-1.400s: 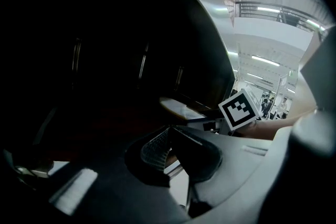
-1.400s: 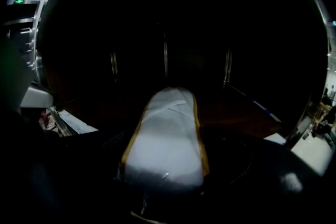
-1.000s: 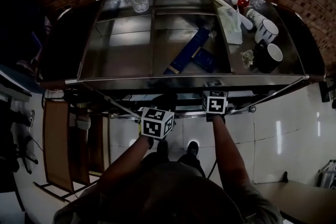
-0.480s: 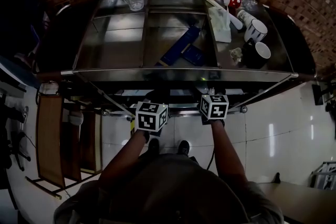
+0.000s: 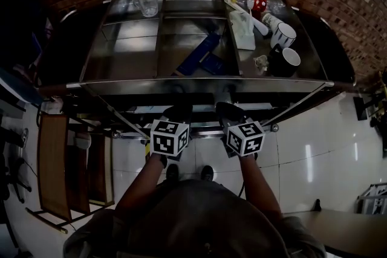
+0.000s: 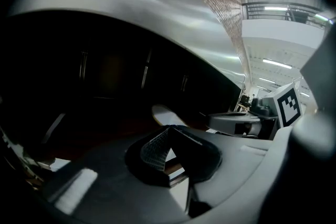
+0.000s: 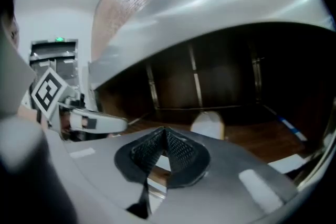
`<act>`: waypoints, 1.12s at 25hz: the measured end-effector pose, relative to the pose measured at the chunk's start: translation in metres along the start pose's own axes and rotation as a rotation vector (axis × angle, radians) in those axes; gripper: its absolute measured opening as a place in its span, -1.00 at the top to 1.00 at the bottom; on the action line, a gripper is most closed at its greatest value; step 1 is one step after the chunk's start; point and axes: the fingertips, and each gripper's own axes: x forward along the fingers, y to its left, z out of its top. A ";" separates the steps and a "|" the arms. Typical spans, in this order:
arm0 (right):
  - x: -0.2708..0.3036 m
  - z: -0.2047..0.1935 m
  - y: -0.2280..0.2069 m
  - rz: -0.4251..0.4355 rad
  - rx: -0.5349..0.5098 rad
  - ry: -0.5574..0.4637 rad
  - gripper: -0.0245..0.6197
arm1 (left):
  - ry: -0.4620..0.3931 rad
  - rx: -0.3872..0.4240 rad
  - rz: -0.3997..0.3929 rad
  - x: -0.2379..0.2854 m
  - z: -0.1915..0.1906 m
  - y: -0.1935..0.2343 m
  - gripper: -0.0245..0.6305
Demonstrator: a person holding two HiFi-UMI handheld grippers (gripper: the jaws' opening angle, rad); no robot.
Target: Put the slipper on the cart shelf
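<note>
Both gripper views look in under the steel top of the cart [image 5: 205,83]. There the pale slipper [image 7: 207,124] lies on the brown lower shelf [image 7: 254,139], just beyond the fingers, which cut off its near end. The back of that shelf is too dark to read. In the head view the top hides the lower shelf and the slipper altogether. Only that view shows what stands on the top: a glass [image 5: 146,3], mugs [image 5: 283,36] and a blue box [image 5: 199,52]. The left gripper [image 6: 169,129] has its fingers closed tip to tip with nothing between them. The right gripper [image 7: 164,132] has just closed its fingers, also on nothing. Both grippers are clear of the slipper.
</note>
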 end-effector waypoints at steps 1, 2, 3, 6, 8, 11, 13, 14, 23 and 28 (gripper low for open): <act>0.000 0.002 0.008 0.025 0.006 -0.007 0.92 | -0.004 0.006 -0.003 -0.002 0.002 -0.002 0.90; -0.001 0.005 0.015 0.046 0.010 -0.015 0.92 | -0.008 0.012 -0.007 -0.004 0.004 -0.004 0.90; -0.002 0.007 0.020 0.063 0.011 -0.022 0.92 | -0.013 0.018 -0.013 -0.006 0.006 -0.007 0.90; -0.002 0.017 0.035 0.107 0.003 -0.038 0.92 | -0.031 0.028 -0.029 -0.010 0.014 -0.013 0.90; -0.002 0.024 0.042 0.129 -0.006 -0.046 0.92 | -0.042 0.029 -0.034 -0.013 0.018 -0.016 0.90; -0.002 0.030 0.048 0.149 -0.012 -0.046 0.92 | -0.054 0.032 -0.038 -0.016 0.023 -0.018 0.90; -0.002 0.032 0.049 0.157 -0.007 -0.047 0.92 | -0.058 0.033 -0.039 -0.017 0.025 -0.018 0.90; -0.002 0.033 0.049 0.162 -0.003 -0.049 0.92 | -0.059 0.034 -0.039 -0.017 0.026 -0.018 0.90; -0.004 0.036 0.050 0.182 0.020 -0.068 0.92 | -0.048 0.042 -0.047 -0.014 0.026 -0.020 0.90; -0.005 0.037 0.049 0.178 0.021 -0.070 0.92 | -0.046 0.047 -0.056 -0.013 0.027 -0.023 0.90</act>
